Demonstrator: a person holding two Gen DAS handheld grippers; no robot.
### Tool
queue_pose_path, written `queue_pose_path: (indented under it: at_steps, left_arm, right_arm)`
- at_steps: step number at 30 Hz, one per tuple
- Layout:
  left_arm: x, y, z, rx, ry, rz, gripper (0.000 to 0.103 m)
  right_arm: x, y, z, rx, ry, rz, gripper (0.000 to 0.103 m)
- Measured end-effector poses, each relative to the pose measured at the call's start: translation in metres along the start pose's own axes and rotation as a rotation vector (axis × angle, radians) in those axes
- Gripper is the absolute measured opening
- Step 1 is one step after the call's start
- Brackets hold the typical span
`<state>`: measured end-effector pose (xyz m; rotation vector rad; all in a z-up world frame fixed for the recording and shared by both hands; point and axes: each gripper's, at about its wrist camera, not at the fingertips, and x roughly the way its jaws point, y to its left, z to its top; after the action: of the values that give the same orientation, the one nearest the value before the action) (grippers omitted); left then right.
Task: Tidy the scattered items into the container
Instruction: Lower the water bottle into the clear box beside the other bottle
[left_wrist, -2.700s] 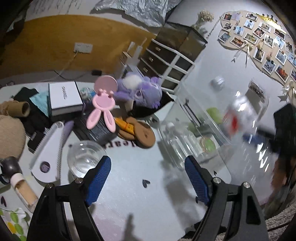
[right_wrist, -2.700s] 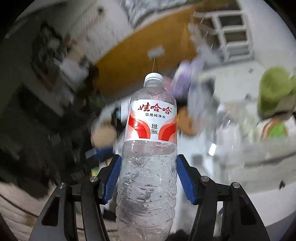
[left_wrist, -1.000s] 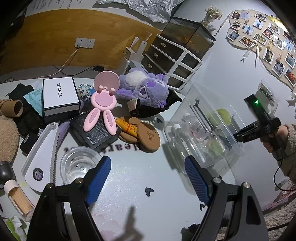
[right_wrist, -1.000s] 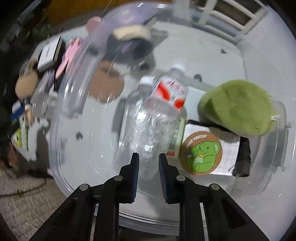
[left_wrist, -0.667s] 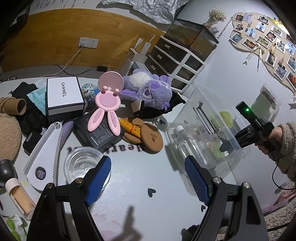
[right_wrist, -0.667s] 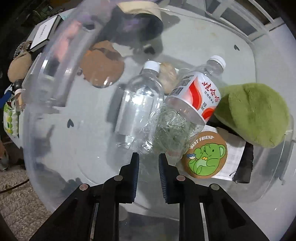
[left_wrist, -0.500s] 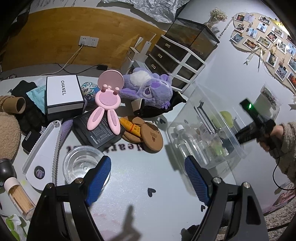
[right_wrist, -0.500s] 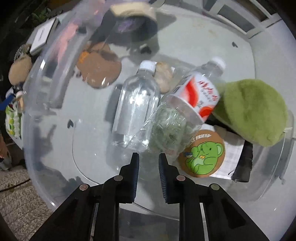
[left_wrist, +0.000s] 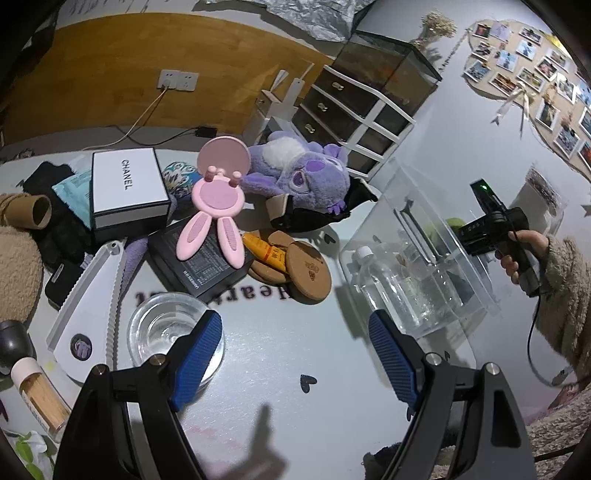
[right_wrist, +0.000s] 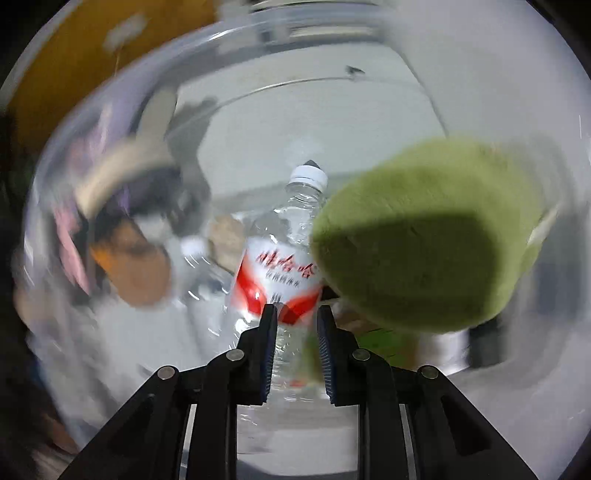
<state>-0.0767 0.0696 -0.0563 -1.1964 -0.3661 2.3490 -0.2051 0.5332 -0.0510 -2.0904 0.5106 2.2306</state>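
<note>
The labelled water bottle (right_wrist: 275, 273) that the right gripper (right_wrist: 295, 325) carried a moment ago now lies in the clear container (left_wrist: 476, 273) beside a green plush (right_wrist: 424, 236); that gripper has swung low inside, tongs nearly together, gripping nothing. At nine o'clock, the left gripper (left_wrist: 295, 354) hangs wide apart and empty over the table (left_wrist: 280, 354). I'd say the next pick comes from the clutter at eleven o'clock, glass dish (left_wrist: 166, 328) nearest, once the right gripper clears the container's rim, with bare table between.
</note>
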Motion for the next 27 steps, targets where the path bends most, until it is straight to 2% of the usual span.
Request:
queue_pose_path:
  at_steps: [5, 7, 8, 9, 12, 16, 17, 18, 23, 26, 27]
  left_arm:
    - [0.002, 0.004, 0.001, -0.015, 0.001, 0.004, 0.082]
    - [0.002, 0.004, 0.002, -0.015, 0.001, 0.001, 0.082]
    - [0.002, 0.004, 0.002, -0.015, 0.002, 0.000, 0.082]
    - [0.003, 0.003, 0.002, -0.012, 0.004, -0.002, 0.082]
    - [0.005, 0.001, 0.001, -0.006, 0.009, -0.006, 0.082]
    - [0.005, 0.000, 0.001, -0.001, 0.012, -0.009, 0.082]
    - [0.005, 0.000, 0.001, -0.002, 0.012, -0.010, 0.082]
    - [0.005, 0.000, 0.001, -0.002, 0.012, -0.009, 0.082]
    - [0.003, 0.003, 0.000, -0.017, 0.008, -0.010, 0.082]
    - [0.004, 0.004, -0.001, -0.023, 0.011, -0.013, 0.082]
    - [0.004, 0.004, -0.001, -0.021, 0.010, -0.013, 0.082]
  right_arm:
    - [0.002, 0.002, -0.007, 0.048, -0.004, 0.029, 0.026]
    - [0.003, 0.003, -0.009, 0.066, -0.007, 0.029, 0.053]
    - [0.004, 0.004, -0.009, 0.058, -0.014, 0.032, 0.076]
    - [0.006, 0.006, -0.010, 0.042, -0.013, 0.026, 0.083]
    - [0.019, 0.010, -0.010, 0.018, 0.032, 0.035, 0.083]
    - [0.027, 0.024, -0.010, -0.063, 0.065, -0.022, 0.082]
    - [0.027, 0.029, -0.011, -0.099, 0.063, -0.050, 0.074]
    - [0.027, 0.036, -0.013, -0.158, 0.059, -0.102, 0.062]
    - [0.023, 0.066, -0.030, -0.352, 0.025, -0.167, 0.059]
    - [0.022, 0.078, -0.036, -0.445, 0.005, -0.218, 0.055]
    - [0.021, 0.080, -0.037, -0.465, 0.002, -0.210, 0.052]
